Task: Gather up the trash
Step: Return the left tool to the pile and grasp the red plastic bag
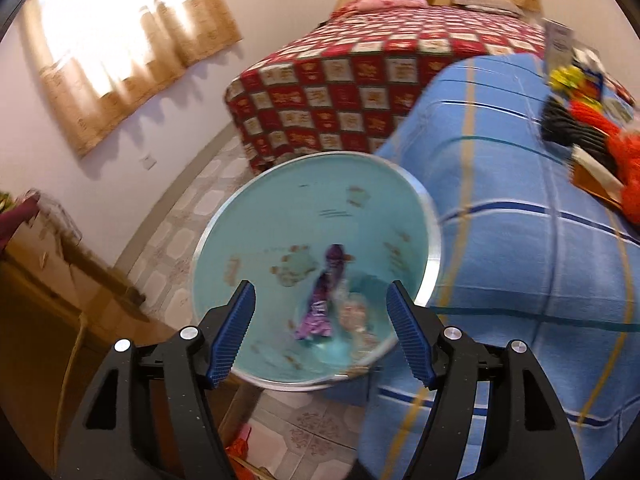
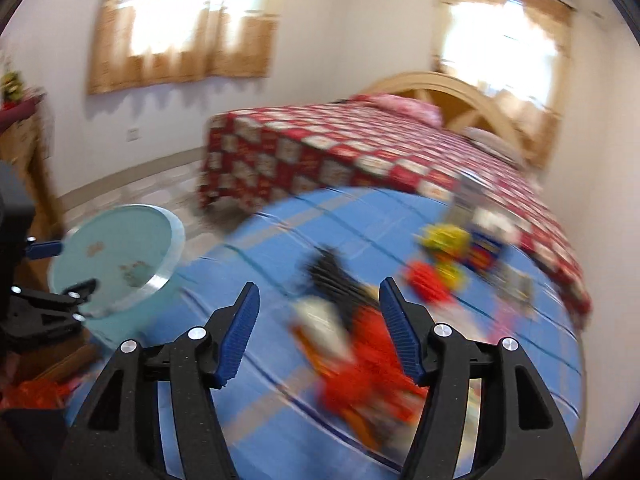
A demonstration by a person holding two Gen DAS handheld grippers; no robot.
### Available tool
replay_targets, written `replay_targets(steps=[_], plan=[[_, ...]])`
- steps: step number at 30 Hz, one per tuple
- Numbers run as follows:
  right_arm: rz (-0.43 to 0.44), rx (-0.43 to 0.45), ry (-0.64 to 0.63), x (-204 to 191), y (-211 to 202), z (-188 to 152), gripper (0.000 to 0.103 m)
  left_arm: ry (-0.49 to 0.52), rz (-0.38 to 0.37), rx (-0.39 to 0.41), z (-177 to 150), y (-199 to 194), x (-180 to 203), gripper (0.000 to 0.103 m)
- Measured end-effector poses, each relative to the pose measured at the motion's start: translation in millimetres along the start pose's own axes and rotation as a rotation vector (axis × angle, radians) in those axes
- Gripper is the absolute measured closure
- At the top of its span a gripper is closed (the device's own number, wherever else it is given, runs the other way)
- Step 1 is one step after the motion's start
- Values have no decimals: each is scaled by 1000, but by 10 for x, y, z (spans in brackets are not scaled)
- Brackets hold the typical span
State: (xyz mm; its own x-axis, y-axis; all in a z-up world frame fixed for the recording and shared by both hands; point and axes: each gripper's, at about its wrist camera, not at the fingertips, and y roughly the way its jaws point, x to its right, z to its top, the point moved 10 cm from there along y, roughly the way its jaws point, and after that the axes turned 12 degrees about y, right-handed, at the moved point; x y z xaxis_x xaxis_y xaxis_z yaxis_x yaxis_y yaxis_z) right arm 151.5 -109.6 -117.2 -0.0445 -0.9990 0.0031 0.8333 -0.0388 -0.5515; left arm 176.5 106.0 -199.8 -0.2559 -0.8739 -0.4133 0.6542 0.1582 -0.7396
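Note:
A light blue bin (image 1: 280,216) with a pale rim stands on the floor against the blue striped bed (image 1: 500,240). A purple wrapper (image 1: 320,304) and a clear wrapper (image 1: 356,316) lie at its bottom. My left gripper (image 1: 320,332) hangs open above the bin's mouth with nothing between its pads. In the right wrist view my right gripper (image 2: 318,332) stands open over the blue bed (image 2: 280,232), above a blurred red, black and white wrapper (image 2: 356,340); nothing is gripped. Yellow and red wrappers (image 2: 440,256) lie farther back. The bin (image 2: 116,256) shows at left.
A bed with a red checked cover (image 1: 340,92) stands behind, with pillows and a wooden headboard. Curtained windows (image 1: 120,32) are on the wall. A wooden cabinet (image 1: 48,272) stands left of the bin. The floor is tiled (image 1: 192,208). Orange stuff (image 2: 36,396) lies low at left.

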Motion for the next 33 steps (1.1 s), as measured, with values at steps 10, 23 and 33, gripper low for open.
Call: replay_targets(steps=[10, 23, 33], plan=[[-233, -30, 292, 1726, -335, -555, 40, 105, -107, 104, 451, -335, 984, 36], [-302, -26, 383, 2383, -369, -911, 35, 187, -217, 225, 1024, -681, 2105, 36], [-257, -32, 405, 2349, -303, -981, 34, 228, -295, 189, 1051, -573, 2450, 90]])
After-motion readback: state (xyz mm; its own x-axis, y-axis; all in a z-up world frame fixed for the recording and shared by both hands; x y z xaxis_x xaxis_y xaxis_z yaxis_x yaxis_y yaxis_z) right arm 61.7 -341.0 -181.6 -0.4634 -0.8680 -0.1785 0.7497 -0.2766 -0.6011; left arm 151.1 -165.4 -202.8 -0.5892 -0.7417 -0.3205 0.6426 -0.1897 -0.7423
